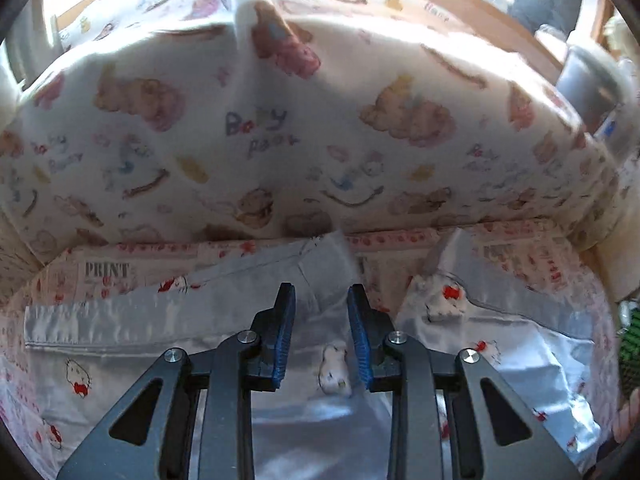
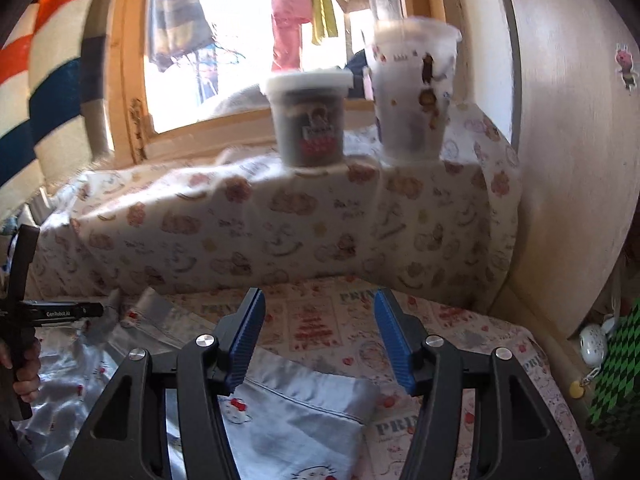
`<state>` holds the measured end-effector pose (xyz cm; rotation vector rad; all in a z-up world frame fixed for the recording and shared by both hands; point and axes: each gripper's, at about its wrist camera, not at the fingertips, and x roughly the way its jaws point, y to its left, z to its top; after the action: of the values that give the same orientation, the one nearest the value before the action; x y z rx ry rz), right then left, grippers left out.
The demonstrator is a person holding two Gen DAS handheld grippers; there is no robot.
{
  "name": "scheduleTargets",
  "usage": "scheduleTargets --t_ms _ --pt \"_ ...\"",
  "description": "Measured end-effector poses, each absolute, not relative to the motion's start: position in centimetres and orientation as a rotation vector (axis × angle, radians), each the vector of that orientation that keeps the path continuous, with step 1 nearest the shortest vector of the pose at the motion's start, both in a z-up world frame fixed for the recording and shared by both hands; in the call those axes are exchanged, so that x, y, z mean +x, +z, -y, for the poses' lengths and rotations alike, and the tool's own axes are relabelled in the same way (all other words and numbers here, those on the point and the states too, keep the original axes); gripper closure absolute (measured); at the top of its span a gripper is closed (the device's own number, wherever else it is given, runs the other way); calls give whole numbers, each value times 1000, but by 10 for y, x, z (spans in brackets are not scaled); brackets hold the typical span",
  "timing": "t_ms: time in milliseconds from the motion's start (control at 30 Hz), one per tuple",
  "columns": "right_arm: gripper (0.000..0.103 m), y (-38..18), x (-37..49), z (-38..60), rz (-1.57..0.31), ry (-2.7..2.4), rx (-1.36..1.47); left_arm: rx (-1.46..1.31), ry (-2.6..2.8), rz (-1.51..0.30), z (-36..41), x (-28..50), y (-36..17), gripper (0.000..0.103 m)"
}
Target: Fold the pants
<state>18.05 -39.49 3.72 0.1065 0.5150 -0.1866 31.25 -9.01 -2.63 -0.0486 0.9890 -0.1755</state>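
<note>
Pale satin pants [image 1: 132,344] printed with small cats lie rumpled across a patterned sheet [image 2: 316,320], one corner folded over near the right gripper [image 2: 320,320] and the rest spreading leftward under the left gripper [image 1: 321,320]. The left gripper points steeply down at the cloth with its blue pads a narrow gap apart and nothing visibly pinched between them; whether the tips touch the fabric cannot be told. The right gripper hangs above the folded corner with its jaws spread wide and empty. A person's hand [image 2: 26,368] grips the left tool's handle at the edge of the right wrist view. Several things could spoil the fold from here, by this reading. The satin looks slippery, so a shallow pinch may let it slide out as it is lifted. A deep pinch could catch the sheet below along with the pants and drag both. With the pants this creased, closing on one layer only could leave the fold lopsided. Behind, a dark tub [image 2: 307,120] and a taller cup [image 2: 414,88] stand on a cloth-draped ledge [image 2: 248,224] by the window; a high swing of either tool or of lifted cloth could knock them down onto the work.
</note>
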Motion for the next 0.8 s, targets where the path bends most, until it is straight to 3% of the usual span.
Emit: scheduleTargets --t_ms 33,133,300,333,400,433,567,600,667,700,800 --pt "45 35 183 398 -530 -196 116 -38 -158 -990 93 317 -29 77" --pt "45 28 188 408 -570 -211 149 -21 -145 -992 94 329 -34 103" --pt "45 23 192 416 -601 -222 172 -82 -208 -987 89 333 -33 103" --pt "45 23 191 416 -602 -219 174 -80 -218 -989 85 331 -31 101" --pt "45 24 191 416 -602 -219 171 -67 -237 -1003 84 328 -28 72" --pt "45 24 190 415 -601 -219 167 -66 -243 -995 85 326 -26 52" --pt "45 25 191 410 -601 -229 140 -40 -228 -977 85 319 -18 51" --pt "45 25 191 408 -603 -229 133 -43 -225 -982 86 320 -19 53" --pt "45 22 193 406 -612 -232 120 -42 -210 -997 89 326 -29 86" --pt "45 21 194 405 -616 -234 116 -39 -203 -1005 92 330 -34 93" --pt "45 18 197 406 -633 -243 110 -34 -191 -1007 92 336 -42 101"
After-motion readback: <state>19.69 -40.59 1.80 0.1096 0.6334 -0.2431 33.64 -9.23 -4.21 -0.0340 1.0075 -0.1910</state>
